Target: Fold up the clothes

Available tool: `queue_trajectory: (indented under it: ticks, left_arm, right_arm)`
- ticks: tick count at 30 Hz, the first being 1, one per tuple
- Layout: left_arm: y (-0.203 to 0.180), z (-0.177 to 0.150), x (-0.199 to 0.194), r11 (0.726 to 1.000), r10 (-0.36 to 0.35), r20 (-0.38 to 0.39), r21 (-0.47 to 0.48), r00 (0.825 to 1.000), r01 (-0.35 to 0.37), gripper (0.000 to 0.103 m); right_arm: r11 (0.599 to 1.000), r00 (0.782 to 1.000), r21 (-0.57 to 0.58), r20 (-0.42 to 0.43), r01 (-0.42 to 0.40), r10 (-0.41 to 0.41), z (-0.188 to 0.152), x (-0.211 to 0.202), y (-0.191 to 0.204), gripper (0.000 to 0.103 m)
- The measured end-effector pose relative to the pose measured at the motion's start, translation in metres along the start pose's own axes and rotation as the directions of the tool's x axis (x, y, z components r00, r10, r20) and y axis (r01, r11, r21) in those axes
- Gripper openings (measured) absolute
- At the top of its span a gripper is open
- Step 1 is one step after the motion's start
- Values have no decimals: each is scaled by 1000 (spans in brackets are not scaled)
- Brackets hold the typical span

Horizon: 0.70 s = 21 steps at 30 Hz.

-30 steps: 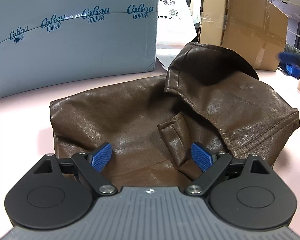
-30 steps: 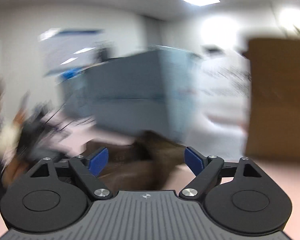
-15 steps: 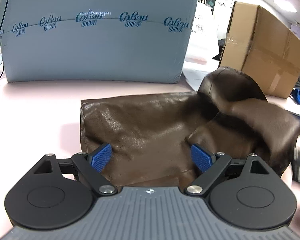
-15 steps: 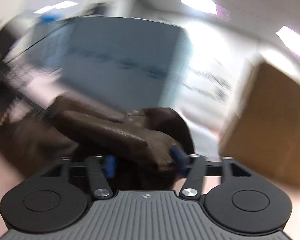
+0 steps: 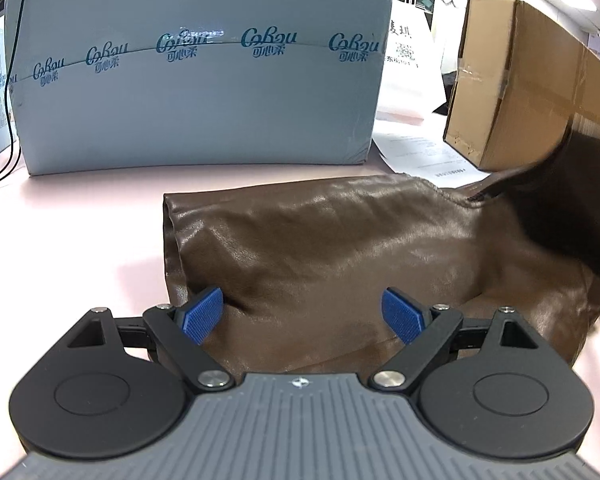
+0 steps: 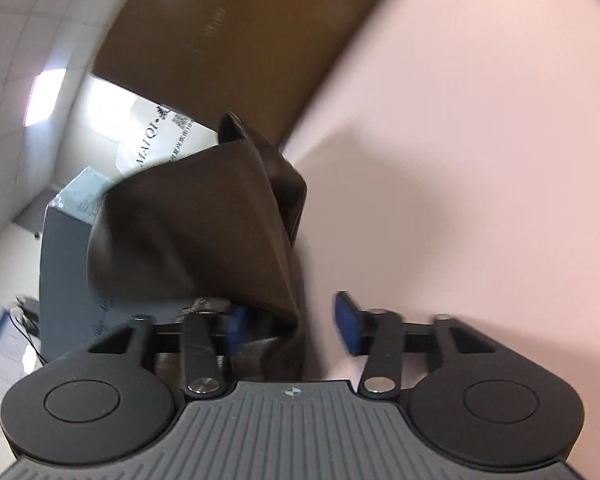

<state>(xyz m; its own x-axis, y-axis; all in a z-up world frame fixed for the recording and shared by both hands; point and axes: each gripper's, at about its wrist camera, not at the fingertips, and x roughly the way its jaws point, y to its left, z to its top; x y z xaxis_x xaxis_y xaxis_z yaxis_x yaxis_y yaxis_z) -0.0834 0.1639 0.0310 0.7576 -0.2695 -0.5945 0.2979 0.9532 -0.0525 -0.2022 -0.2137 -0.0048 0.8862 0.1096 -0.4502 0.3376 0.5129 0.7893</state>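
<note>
Up close, your left tongs hang spread wide just over the near edge of the glossy brown leather garment, blue pads clear of it on both sides. That garment lies flat on the pale pink table, its right end lifted off the surface. Your right tongs, tilted hard sideways, stand parted with a raised fold of the leather between the pads; whether they pinch it cannot be told. Beyond stand a pale blue printed carton and a brown cardboard box.
</note>
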Motion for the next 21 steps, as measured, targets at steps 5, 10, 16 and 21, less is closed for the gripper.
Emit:
queue_trajectory:
  ticks: [5, 10, 16, 21]
  left_arm:
    - [-1, -2, 2, 1000, 6, -7, 3, 1000, -6, 86]
    - [2, -1, 1, 1000, 11, -8, 3, 1000, -11, 86]
    - [10, -1, -1, 999, 47, 0, -3, 999, -47, 86]
    - [9, -1, 2, 998, 60, -24, 15, 998, -60, 86]
  right_arm:
    - [988, 969, -74, 216, 135, -116, -4, -8, 19, 92]
    - [994, 983, -13, 151, 109, -105, 10, 13, 1, 7]
    - [988, 985, -60, 109, 144, -136, 5, -15, -7, 6]
    - [953, 981, -237, 93, 189, -172, 5, -19, 6, 78]
